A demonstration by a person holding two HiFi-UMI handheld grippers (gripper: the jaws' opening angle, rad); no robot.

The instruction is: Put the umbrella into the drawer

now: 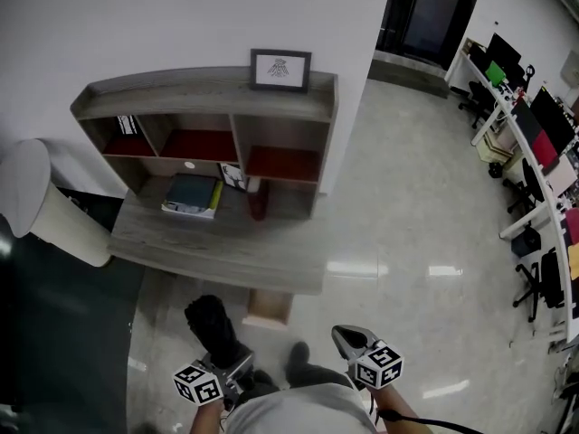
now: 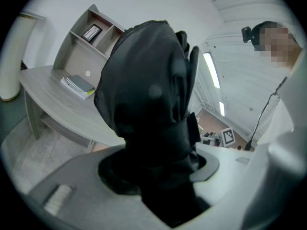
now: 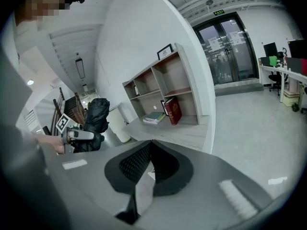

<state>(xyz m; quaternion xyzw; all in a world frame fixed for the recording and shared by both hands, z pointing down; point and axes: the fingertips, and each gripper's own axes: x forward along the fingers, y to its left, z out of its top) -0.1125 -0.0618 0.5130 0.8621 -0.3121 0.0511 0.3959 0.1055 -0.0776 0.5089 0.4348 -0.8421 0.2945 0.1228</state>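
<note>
left hand-held gripper (image 1: 233, 362) pinched on a black folded umbrella (image 2: 144, 90), low on its bundle. most of the cloth stands up beyond the jaws. right hand-held gripper (image 3: 150, 145) pressed together, nothing in it, off to the side of the umbrella and well apart from it.

worktop (image 1: 226, 242) with a shelf unit (image 1: 208, 93) lies ahead of both hand-held grippers, not yet within reach. books (image 1: 192, 194) sit on it. no drawer plainly seen. a pale wooden piece (image 1: 269, 307) under the near edge might be one, cannot tell.

handling, as a judgement: light, soft loose fabric over a stiff core. cloth may slip or bunch, so grip across the firm middle. the empty right one looks free to open the drawer.
</note>
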